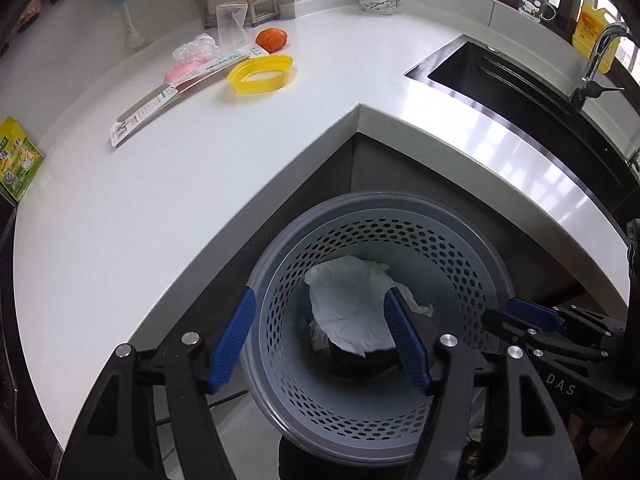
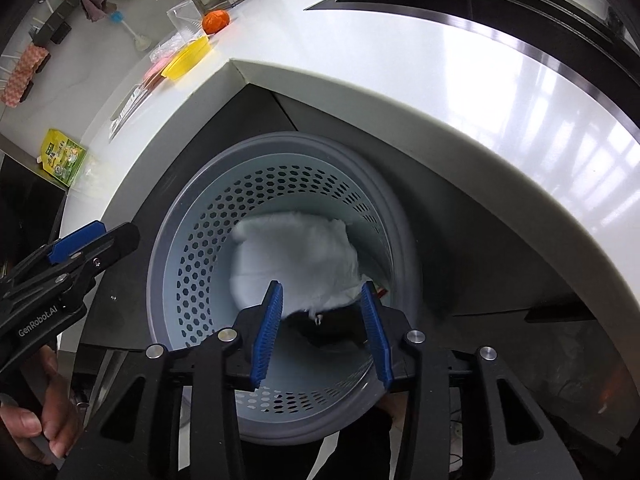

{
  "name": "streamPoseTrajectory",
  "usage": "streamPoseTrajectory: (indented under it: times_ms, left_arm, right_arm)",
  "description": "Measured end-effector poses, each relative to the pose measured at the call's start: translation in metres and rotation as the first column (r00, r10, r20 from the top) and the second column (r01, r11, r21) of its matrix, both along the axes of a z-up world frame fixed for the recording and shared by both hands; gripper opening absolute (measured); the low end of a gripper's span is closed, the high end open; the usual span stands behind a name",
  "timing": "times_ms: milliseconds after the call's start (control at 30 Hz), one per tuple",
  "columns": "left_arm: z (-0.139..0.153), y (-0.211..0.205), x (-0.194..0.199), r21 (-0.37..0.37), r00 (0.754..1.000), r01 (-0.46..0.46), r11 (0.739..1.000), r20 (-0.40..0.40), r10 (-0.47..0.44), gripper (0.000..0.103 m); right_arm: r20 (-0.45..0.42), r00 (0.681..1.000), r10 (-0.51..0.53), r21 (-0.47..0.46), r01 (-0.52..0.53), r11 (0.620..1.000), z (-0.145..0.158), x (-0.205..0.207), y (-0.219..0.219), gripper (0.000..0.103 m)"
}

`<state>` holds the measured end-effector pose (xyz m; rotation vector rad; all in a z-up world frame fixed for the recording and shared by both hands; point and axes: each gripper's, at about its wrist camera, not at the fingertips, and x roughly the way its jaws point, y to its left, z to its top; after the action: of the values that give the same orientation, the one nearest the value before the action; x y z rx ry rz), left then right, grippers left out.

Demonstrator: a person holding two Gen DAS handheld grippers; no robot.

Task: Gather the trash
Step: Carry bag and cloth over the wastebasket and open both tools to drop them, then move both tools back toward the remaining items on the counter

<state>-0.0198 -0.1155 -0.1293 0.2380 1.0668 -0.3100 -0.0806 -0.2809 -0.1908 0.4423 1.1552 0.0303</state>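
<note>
A grey perforated trash basket [image 1: 472,256] stands on the floor in the inner corner of the white counter [image 1: 160,184]; it also shows in the right wrist view [image 2: 192,248]. A crumpled white paper [image 1: 352,304] lies inside it over dark trash, and shows blurred in the right wrist view [image 2: 296,264]. My left gripper [image 1: 320,332] is open and empty above the basket mouth. My right gripper [image 2: 324,320] is open and empty above the basket too, with the paper below its fingers. On the counter lie a clear plastic wrapper [image 1: 196,48] and an orange peel ball [image 1: 272,39].
A yellow plastic ring dish [image 1: 262,74], a packaged knife [image 1: 176,92], a clear cup [image 1: 232,24] and a green-yellow packet [image 1: 18,158] lie on the counter. A bowl [image 1: 378,0] stands at the back. The sink [image 1: 520,92] with faucet [image 1: 600,56] is at right.
</note>
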Motion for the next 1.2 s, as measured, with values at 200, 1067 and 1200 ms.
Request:
streamPoseTrajectory:
  times_ms: [200, 1067, 1200]
  left_arm:
    - [0.01, 0.005, -0.006, 0.011, 1.0, -0.012, 1.0, 0.008, 0.012, 0.066]
    - [0.117, 0.071, 0.01, -0.08, 0.973, -0.131, 0.988, 0.179, 0.144, 0.081]
    - [0.127, 0.089, 0.03, -0.085, 0.969, -0.131, 0.988, 0.2, 0.146, 0.086]
  right_arm:
    - [0.003, 1.0, 0.003, 0.004, -0.003, 1.0, 0.007, -0.006, -0.001, 0.044]
    - [0.131, 0.986, 0.103, -0.019, -0.101, 0.995, 0.097, 0.013, 0.03, 0.053]
    - [0.15, 0.984, 0.096, -0.019, -0.094, 0.995, 0.108, 0.032, 0.043, 0.054]
